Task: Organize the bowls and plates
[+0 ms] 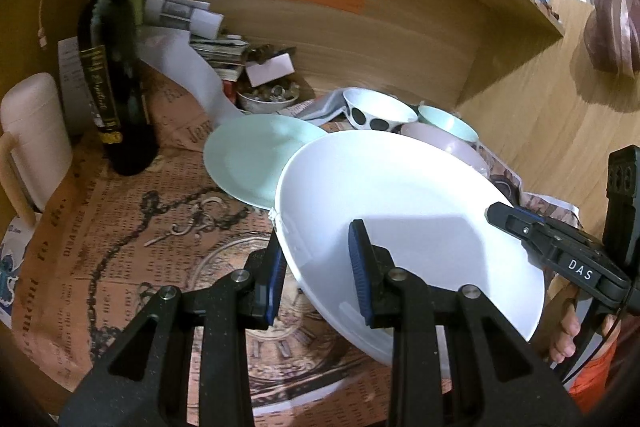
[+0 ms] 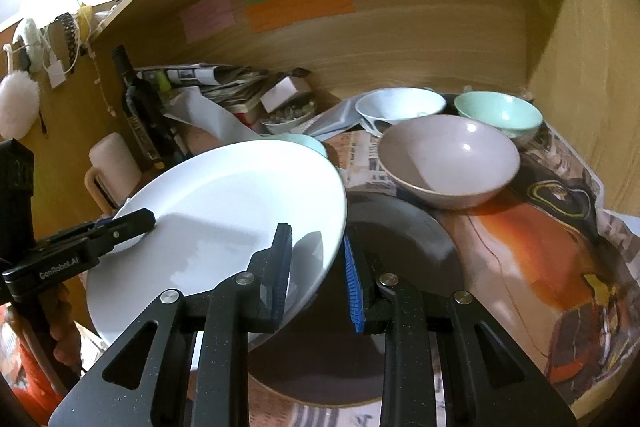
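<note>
Roughly midway: mint plate (image 1: 248, 159) lies alone at left on the newspaper, left gripper (image 1: 318, 275) and right gripper (image 2: 316, 275) each pinch opposite rims of the white plate (image 1: 400, 211), held tilted above a dark plate (image 2: 404, 235). Spotted bowl (image 2: 400, 105), pink bowl (image 2: 448, 163), mint bowl (image 2: 498, 111) sit apart at right, not yet nested.

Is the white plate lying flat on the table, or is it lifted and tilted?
Lifted and tilted: the white plate hangs between both grippers, its right edge above the grey plate.
</note>
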Tool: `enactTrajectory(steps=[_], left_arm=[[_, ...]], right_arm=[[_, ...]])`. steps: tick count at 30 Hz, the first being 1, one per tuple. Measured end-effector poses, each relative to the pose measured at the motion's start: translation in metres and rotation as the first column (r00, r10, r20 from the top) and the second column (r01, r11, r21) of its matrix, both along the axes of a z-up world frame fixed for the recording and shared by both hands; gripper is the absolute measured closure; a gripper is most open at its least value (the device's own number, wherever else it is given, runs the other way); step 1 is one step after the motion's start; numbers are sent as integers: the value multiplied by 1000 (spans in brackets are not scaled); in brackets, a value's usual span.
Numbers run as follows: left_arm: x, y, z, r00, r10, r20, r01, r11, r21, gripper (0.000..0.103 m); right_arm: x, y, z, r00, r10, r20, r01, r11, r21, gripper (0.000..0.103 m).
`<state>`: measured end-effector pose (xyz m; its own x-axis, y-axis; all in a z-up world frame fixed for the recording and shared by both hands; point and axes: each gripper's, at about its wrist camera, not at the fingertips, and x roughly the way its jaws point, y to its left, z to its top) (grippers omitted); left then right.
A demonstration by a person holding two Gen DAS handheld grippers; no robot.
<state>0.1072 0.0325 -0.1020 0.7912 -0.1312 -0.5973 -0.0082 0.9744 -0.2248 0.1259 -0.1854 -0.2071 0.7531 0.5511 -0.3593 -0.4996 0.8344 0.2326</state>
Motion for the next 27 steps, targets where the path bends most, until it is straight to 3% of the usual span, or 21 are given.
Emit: enactTrajectory(steps=[27], left_arm=[[39,-48,-52,989,-69,-134,68,998,-11,72]], right_arm=[[25,-41,-45,987,-70,-143,69,998,-15,80]])
